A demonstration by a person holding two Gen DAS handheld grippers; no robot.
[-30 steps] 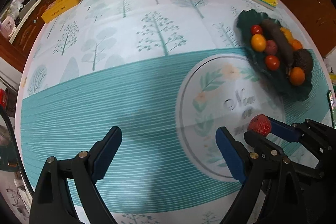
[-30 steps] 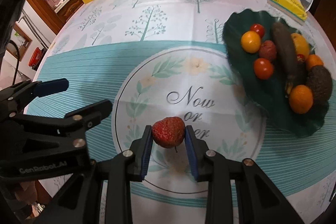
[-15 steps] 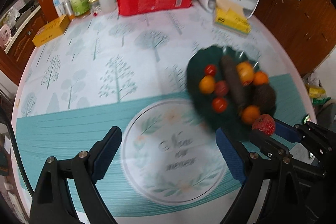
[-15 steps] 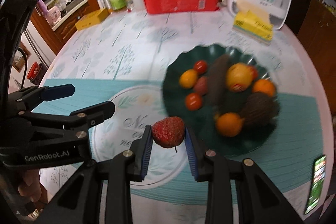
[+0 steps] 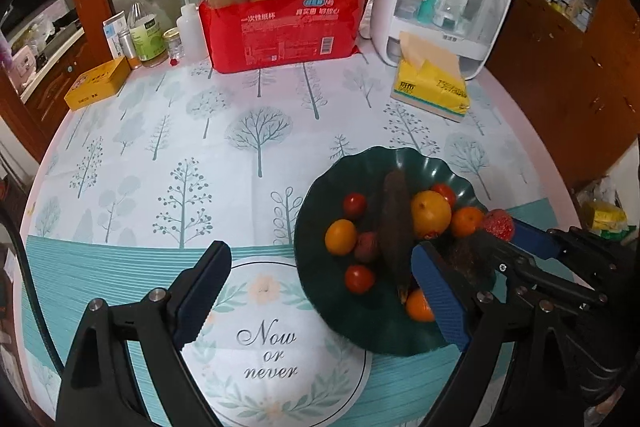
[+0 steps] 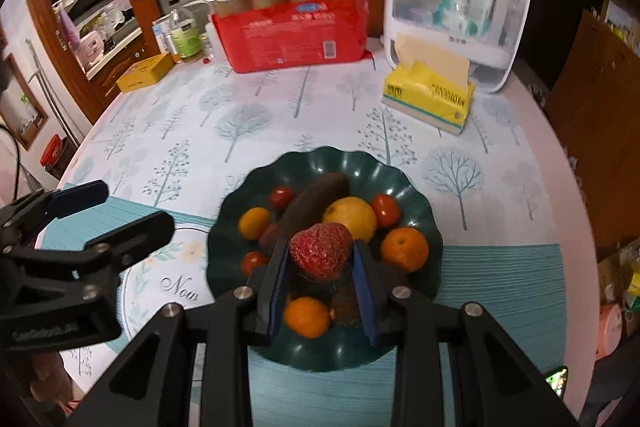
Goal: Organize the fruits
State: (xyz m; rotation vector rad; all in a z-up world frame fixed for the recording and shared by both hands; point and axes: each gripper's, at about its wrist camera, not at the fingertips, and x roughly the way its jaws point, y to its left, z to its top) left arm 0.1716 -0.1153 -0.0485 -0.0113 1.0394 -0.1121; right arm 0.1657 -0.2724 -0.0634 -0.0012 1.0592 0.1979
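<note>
Strawberry (image 6: 321, 251), pinched in the right gripper (image 6: 320, 267) fingers at mid-frame over the green plate (image 6: 420, 195), wants lowering into a gap among the fruit before release, I'd say, while the left gripper (image 5: 320, 291) hangs open lower left.

The desk (image 5: 168, 147) wears a white cloth printed with grey-blue trees, then teal stripes nearer the dark green plate (image 6: 320, 159). On the plate lie red tomatoes (image 6: 281, 197), orange citrus (image 6: 404, 249) and a dark brown fruit (image 5: 394, 223). The strawberry (image 6: 320, 251) above the plate is red; the gripper pads (image 5: 202, 291) are blue.
</note>
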